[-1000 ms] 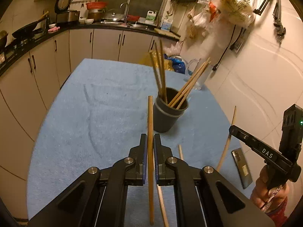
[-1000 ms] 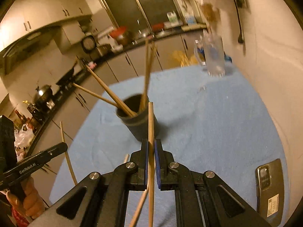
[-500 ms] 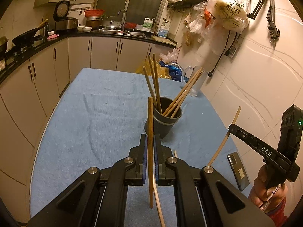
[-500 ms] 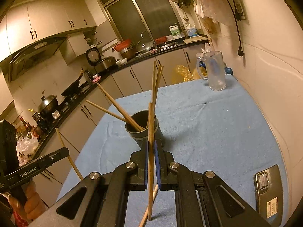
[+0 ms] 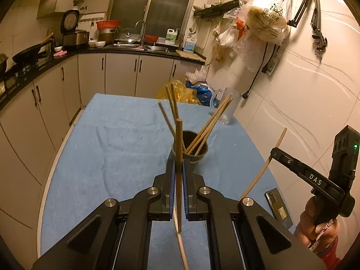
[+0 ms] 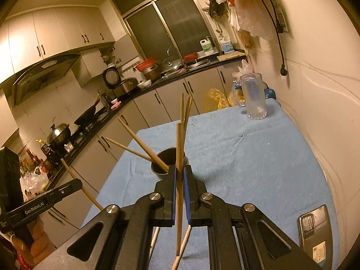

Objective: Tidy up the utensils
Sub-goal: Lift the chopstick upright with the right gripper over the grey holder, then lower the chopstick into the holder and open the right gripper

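Observation:
A dark round cup (image 5: 198,151) stands on the blue table cloth (image 5: 126,148) and holds several wooden chopsticks (image 5: 210,124); it also shows in the right wrist view (image 6: 162,165). My left gripper (image 5: 178,168) is shut on one upright chopstick (image 5: 179,148), above and short of the cup. My right gripper (image 6: 178,173) is shut on another upright chopstick (image 6: 179,157), also near the cup. A loose chopstick (image 5: 182,249) lies on the cloth below the left gripper. In the right wrist view another one (image 6: 183,249) lies below the right gripper.
A clear glass mug (image 6: 254,100) stands at the table's far end by the wall. A phone (image 6: 315,234) lies on the cloth at the near right. The wall (image 5: 303,90) runs along the table's right side. Kitchen cabinets (image 5: 40,103) stand beyond the left edge.
Both grippers have risen and pulled back from the cup, each still holding its chopstick upright. The cup looks smaller and farther away now.

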`<state>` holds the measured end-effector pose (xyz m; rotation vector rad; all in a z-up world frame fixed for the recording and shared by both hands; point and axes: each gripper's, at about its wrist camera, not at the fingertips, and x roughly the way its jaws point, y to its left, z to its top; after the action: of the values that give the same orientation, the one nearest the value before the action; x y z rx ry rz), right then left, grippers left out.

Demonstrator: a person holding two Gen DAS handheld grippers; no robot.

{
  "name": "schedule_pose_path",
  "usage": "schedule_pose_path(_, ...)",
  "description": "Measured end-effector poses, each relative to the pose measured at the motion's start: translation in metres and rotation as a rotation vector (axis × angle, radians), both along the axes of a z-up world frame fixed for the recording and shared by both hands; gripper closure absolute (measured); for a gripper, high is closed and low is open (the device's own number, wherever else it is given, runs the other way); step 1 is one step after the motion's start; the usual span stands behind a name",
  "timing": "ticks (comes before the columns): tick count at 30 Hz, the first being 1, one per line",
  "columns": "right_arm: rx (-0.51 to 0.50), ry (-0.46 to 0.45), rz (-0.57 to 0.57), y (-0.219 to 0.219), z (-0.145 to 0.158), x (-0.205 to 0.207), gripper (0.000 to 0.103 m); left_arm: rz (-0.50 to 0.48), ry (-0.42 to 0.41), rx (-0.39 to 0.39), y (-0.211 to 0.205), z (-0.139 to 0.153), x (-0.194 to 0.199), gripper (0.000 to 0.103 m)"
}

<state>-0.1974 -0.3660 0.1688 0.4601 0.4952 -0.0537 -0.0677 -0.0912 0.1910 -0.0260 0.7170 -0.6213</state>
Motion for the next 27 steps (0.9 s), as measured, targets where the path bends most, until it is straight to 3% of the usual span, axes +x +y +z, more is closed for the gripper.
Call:
schedule_pose_path(16, 0.005, -0.049, -0.011, -0.011, 0.031, 0.015, 0.096, -0.03, -0.058, -0.023, -0.024, 0.045, 0.008, 0.097)
schedule_pose_path(27, 0.007, -0.112, -0.054, -0.023, 0.067, 0.038, 0.096, -0.021, -0.094, -0.057, -0.04, 0.077, 0.038, 0.097)
